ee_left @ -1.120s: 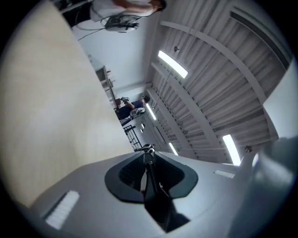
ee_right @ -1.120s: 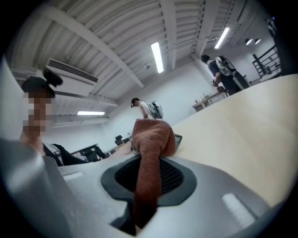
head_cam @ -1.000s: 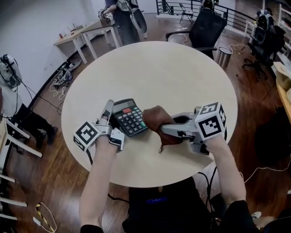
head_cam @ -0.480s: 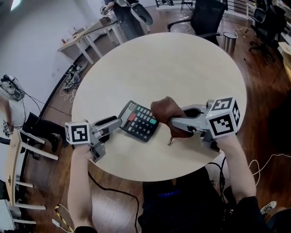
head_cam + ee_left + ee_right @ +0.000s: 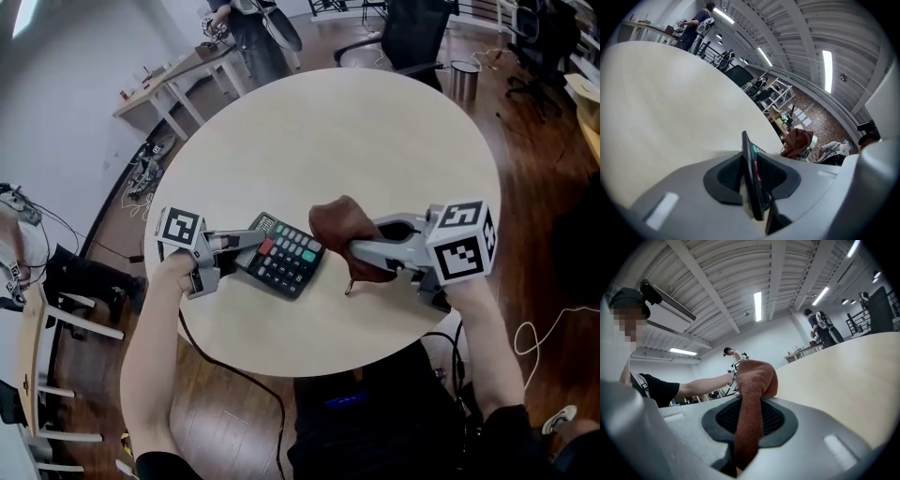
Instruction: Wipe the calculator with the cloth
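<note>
The left gripper (image 5: 249, 241), seen half a second earlier just off the display end of the calculator (image 5: 286, 258), is now brought onto that end. Its jaws have just been closing, and in the left gripper view the thin edge of the calculator is seen standing between the dark pads, which are pressed against it from both sides. The calculator is thus held about half-way through the gripper's range (a narrow body needs no more). It lies flat on the round table (image 5: 375, 141), keys up, in much the same skewed pose as half a second ago.

The right gripper (image 5: 361, 251) is kept clamped on the brown cloth (image 5: 339, 234). A fold is pinched between its pads, and the bunched remainder is held at the calculator's key end, touching or just short of that edge, little shifted over the last second.

From this it is judged that the calculator is now steadied for wiping. The keys are not yet covered by the cloth, so the wipe itself appears still to be done.
</note>
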A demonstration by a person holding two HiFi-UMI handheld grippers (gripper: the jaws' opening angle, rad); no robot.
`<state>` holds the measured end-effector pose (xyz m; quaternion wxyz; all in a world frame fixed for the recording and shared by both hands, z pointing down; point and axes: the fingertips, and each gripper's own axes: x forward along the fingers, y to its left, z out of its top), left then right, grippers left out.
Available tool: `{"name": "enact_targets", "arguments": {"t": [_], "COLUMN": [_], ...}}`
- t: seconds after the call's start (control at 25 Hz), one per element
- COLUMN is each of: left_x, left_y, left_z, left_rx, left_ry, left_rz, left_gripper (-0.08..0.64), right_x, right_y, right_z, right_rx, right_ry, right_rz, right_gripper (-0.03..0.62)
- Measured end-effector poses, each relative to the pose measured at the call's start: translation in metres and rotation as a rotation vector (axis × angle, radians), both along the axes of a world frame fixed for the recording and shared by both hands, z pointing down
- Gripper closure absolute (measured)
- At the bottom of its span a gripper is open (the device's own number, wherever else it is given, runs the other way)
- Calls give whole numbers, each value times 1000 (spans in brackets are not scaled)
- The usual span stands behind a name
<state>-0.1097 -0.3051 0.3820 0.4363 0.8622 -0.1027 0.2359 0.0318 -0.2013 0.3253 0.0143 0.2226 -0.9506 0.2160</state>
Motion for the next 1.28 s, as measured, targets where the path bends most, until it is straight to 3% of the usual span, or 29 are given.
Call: {"name": "enact_targets", "arguments": {"t": [0.12,0.28,0.44,0.52,0.6,0.68,0.76,0.88,1.0,1.12,1.28], "left_x": [6,3,-12,-19,-19,-15,-9,-3,1,1,-1], "left_y": [7,6,4,5,9,14,19,27,38,39,31], "left_z": [-8,-25,-47,-56,-60,-63,-68,-73,-73,-69,-70], "left_rx": [-70,-53,-54,-79,-104,-123,-141,-154,-172,-190,-194], "left_ry": [91,265,570,735,823,834,850,874,894,906,915], "left_rz": [-57,-187,-417,-523,-572,-571,-555,-515,-487,-519,-565], "left_gripper": [486,492,492,492,494,493,493,493,494,494,494], "right_x": [1,18,33,25,2,-26,-39,-21,-4,4,-9], "right_y": [0,-13,-20,-13,-2,4,4,-13,-40,-51,-44], "right_z": [0,3,-11,-25,-43,-60,-72,-83,-85,-94,-100], "right_rx": [-3,-1,74,163,275,382,431,403,374,391,456], "right_ry": [-12,-23,-103,-149,-149,-109,-96,-130,-96,-67,-15], "right_rz": [11,98,202,205,173,130,95,131,218,283,253], "right_gripper": [528,528,528,528,528,528,528,528,528,528,528]}}
